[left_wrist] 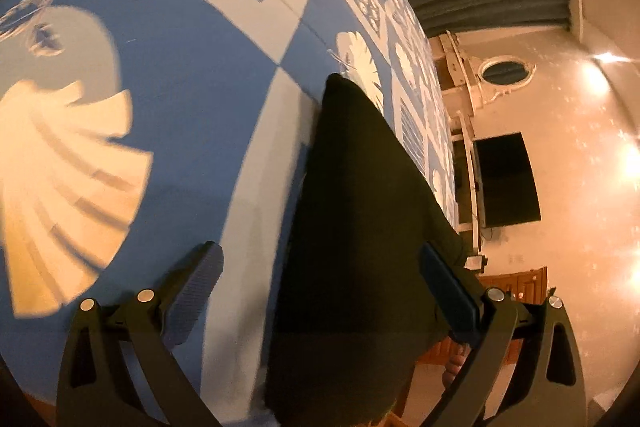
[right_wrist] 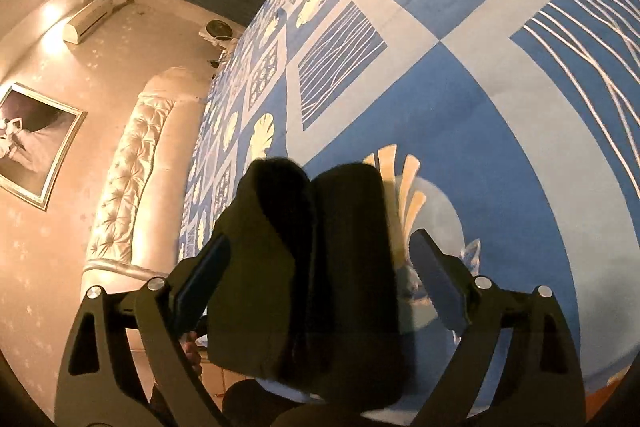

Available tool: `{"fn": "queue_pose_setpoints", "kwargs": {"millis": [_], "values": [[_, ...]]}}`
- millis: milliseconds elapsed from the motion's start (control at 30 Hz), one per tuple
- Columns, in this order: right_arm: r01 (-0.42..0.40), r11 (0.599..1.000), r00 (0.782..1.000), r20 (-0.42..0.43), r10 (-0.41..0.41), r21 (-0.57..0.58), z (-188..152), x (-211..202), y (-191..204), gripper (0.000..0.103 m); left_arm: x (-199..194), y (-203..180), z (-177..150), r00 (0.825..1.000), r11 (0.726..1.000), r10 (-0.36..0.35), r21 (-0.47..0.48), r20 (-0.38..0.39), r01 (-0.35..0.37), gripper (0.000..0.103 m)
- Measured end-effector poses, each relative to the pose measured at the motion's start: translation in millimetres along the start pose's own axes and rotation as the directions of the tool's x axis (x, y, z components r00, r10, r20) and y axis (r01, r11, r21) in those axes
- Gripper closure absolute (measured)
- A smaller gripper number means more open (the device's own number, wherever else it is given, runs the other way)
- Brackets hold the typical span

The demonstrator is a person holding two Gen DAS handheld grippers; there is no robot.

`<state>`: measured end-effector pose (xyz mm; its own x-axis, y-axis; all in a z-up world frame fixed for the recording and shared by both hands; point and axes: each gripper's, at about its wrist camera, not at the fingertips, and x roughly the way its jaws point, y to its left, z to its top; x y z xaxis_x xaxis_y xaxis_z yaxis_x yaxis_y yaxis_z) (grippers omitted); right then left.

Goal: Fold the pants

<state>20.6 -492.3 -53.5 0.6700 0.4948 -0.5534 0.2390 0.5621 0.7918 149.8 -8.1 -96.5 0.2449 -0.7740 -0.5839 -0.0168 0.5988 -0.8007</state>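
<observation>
- Pants (right_wrist: pixel 304 267): dark, already doubled into a narrow bundle lying on the blue patterned bedspread (right_wrist: pixel 500 155) near the edge of the bed. In the right wrist view two rounded ends point toward 12 o'clock; in the left wrist view the cloth tapers to a point at 12 o'clock.
- Right gripper (right_wrist: pixel 320 279): fingers spread wide, one either side of the bundle, the pads clear of the cloth as far as I can see. It holds nothing.
- Left gripper (left_wrist: pixel 328 291): fingers also spread. The 3 o'clock finger (left_wrist: pixel 448 291) sits just beside or against the dark cloth, I cannot tell which; the 9 o'clock finger (left_wrist: pixel 192 291) stands over bare bedspread. Nothing is pinched.
- My reading of the step: a fold has been laid down and the next hold is being chosen.
- To do it well, I would:
  - take both layers at one end, not just the top one, so the bundle does not come apart;
  - keep the two grips level, so the edges meet squarely;
  - stay off the bedspread, so it is not caught with the pants.
- Risk: the bundle lies near the bed's edge toward 6 o'clock, so a drag that way could slide it off.
</observation>
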Motion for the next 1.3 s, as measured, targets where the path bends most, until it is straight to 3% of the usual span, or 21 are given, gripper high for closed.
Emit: {"fn": "queue_pose_setpoints", "kwargs": {"millis": [300,767,800,867,900,933,1000,1067,1133,1233,1300], "values": [[-0.096,0.993,0.992,-0.078,0.101,0.067,14.4,39.7,-22.3,0.012,24.2,-4.6,30.6,0.997,0.997,-0.072,0.033,-0.040,0.073,0.006],[-0.138,0.990,0.979,-0.147,0.138,0.010,28.6,68.6,-13.0,0.010,57.9,-18.5,61.9,0.992,0.994,-0.101,0.037,-0.082,0.104,0.006],[-0.140,0.990,0.979,-0.151,0.139,0.007,29.9,69.3,-13.7,0.011,59.2,-19.3,62.6,0.991,0.993,-0.105,0.036,-0.082,0.108,0.006],[-0.099,0.995,0.983,-0.158,0.095,-0.019,31.5,70.5,-14.4,0.029,60.8,-19.4,64.6,0.991,0.994,-0.106,0.024,-0.081,0.109,0.006],[-0.074,0.997,0.985,-0.160,0.069,-0.025,32.0,72.0,-17.2,0.045,61.6,-19.7,64.9,0.991,0.994,-0.103,0.025,-0.083,0.106,0.006],[-0.074,0.997,0.985,-0.159,0.070,-0.017,32.4,72.6,-22.5,0.051,62.8,-22.0,64.7,0.992,0.995,-0.092,0.040,-0.090,0.095,0.006],[-0.089,0.996,0.984,-0.158,0.087,-0.005,32.0,72.4,-27.4,0.056,67.7,-30.1,61.5,0.993,0.993,-0.037,0.106,-0.112,0.049,0.008],[-0.087,0.996,0.983,-0.161,0.084,-0.010,32.2,72.7,-26.7,0.057,72.7,-36.3,58.5,0.991,0.985,0.060,0.170,-0.120,-0.039,0.027],[-0.087,0.996,0.984,-0.156,0.084,-0.013,31.3,72.6,-27.2,0.058,74.2,-35.6,58.8,0.987,0.980,0.096,0.189,-0.130,-0.070,0.043],[-0.107,0.994,0.983,-0.152,0.104,-0.006,30.3,71.7,-29.3,0.062,69.5,-23.1,62.2,0.988,0.990,0.057,0.133,-0.143,-0.038,0.064],[-0.121,0.993,0.981,-0.151,0.120,0.001,28.6,70.6,-29.2,0.064,67.1,-12.3,63.3,0.989,0.996,0.021,0.088,-0.145,-0.008,0.071]]}}
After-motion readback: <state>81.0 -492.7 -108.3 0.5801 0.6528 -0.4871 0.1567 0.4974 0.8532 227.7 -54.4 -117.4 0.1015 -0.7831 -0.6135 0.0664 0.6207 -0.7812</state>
